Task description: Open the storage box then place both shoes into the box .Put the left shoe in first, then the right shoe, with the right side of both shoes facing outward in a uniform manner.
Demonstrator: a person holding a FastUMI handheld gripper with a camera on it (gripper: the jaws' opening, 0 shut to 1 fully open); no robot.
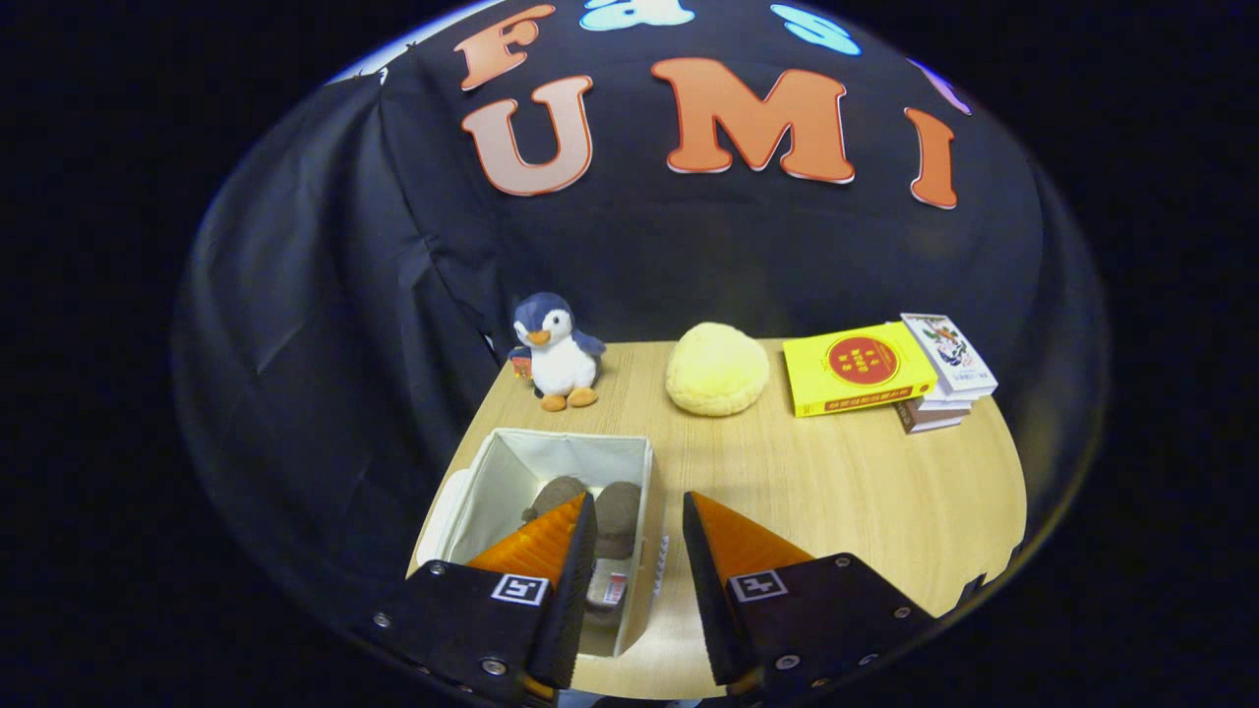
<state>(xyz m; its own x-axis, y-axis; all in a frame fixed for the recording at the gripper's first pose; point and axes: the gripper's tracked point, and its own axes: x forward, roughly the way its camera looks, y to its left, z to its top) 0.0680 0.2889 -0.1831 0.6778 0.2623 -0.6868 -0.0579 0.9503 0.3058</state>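
Observation:
A white fabric storage box [511, 470] stands open on the wooden table, to the left of my fingers. Inside it lie two brown shoes [615, 516] side by side, their toes pointing toward the far wall of the box; the left finger hides part of them. My gripper [639, 513] hovers above the box's right wall, open, with nothing between its fingers. The left finger sits over the box's interior and the right finger over bare tabletop. The box's lid hangs down on the left side [445, 501].
Beyond the box stand a plush penguin [556, 351], a yellow round cushion [716, 369] and a stack of books [890, 369] along the table's back edge [629, 343]. Black cloth walls close the booth behind and to the left.

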